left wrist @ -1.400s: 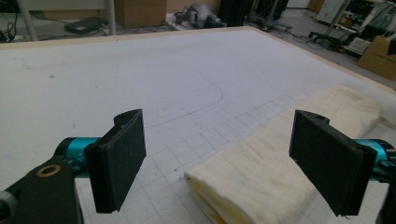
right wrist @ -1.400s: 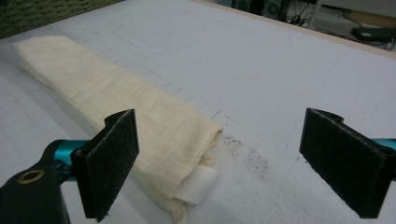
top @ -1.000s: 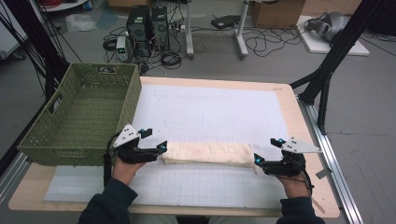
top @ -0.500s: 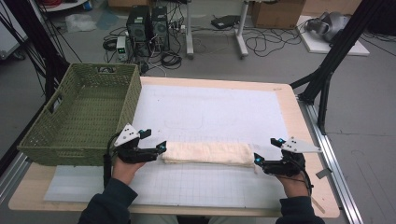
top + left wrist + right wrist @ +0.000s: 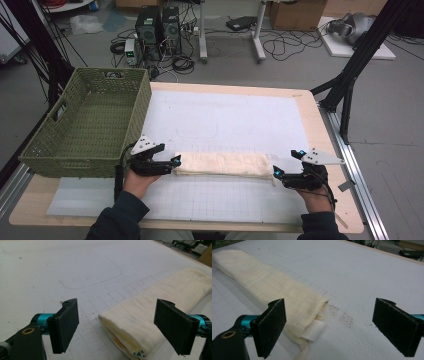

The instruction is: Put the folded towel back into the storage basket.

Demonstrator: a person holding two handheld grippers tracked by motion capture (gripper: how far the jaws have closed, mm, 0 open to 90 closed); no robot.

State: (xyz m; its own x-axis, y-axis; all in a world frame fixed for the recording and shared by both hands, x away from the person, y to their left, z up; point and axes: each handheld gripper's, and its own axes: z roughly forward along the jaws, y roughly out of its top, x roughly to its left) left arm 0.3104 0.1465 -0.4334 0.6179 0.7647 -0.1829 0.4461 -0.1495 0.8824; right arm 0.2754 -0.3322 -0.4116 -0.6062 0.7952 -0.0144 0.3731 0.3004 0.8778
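High view: the folded towel (image 5: 222,164) is lying on the table (image 5: 320,125) between both grippers, the left gripper (image 5: 172,163) at its 9 o'clock end, the right gripper (image 5: 276,173) at 3 o'clock; both jaws are standing open, each straddling a towel end.

Both forearms entered from the near edge of the table, each hand gripping its tool low over the surface, with the two tools pointed inward toward each other. The left gripper (image 5: 176,161) was held with its jaws spread wide apart, pads (image 5: 65,324) facing each other. The right gripper (image 5: 274,173) likewise had its jaws wide apart, closed on nothing.
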